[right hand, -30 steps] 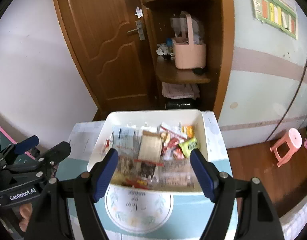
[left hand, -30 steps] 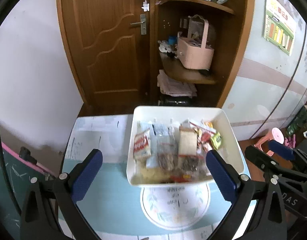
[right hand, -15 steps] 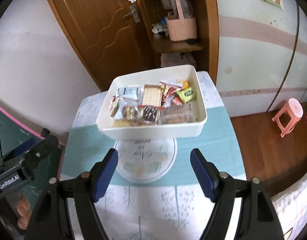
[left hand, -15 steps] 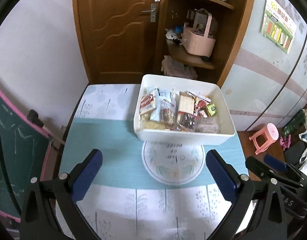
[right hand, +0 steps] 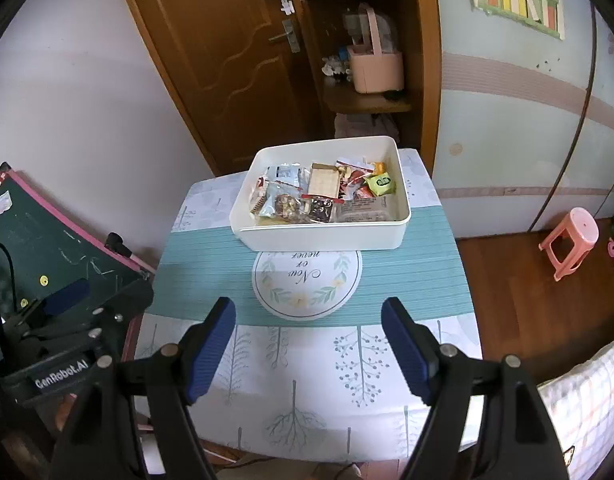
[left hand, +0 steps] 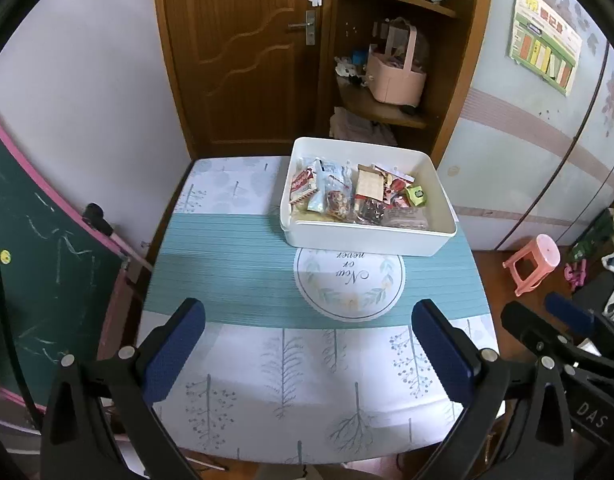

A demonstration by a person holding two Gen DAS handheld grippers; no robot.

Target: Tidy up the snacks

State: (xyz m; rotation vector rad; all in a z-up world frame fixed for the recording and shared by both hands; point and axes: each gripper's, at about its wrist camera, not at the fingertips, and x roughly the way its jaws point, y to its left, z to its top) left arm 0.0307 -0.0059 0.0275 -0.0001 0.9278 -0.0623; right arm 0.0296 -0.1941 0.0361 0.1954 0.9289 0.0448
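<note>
Left tool [left hand: 307,348]: jaws spread wide, nothing between them, over the tabletop's near edge.
Right tool [right hand: 307,344]: likewise spread and empty, just beside the left one.
Snack bin [left hand: 427,240]: white, on the tabletop [left hand: 227,264] toward its far right corner, packets [left hand: 359,200] piled inside.
Key relation: bin lies straight ahead of both tools, well apart, long axis across their line; neither hand looks clearly nearer.

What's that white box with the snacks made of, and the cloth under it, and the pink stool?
Box: looks like matte white plastic, with smooth moulded walls and rounded corners.
Cloth: probably wipeable vinyl or coated fabric, lying flat, with a printed pattern and a faint sheen; hard to be sure.
Stool: likely plastic, one uniform pink moulded piece.
</note>
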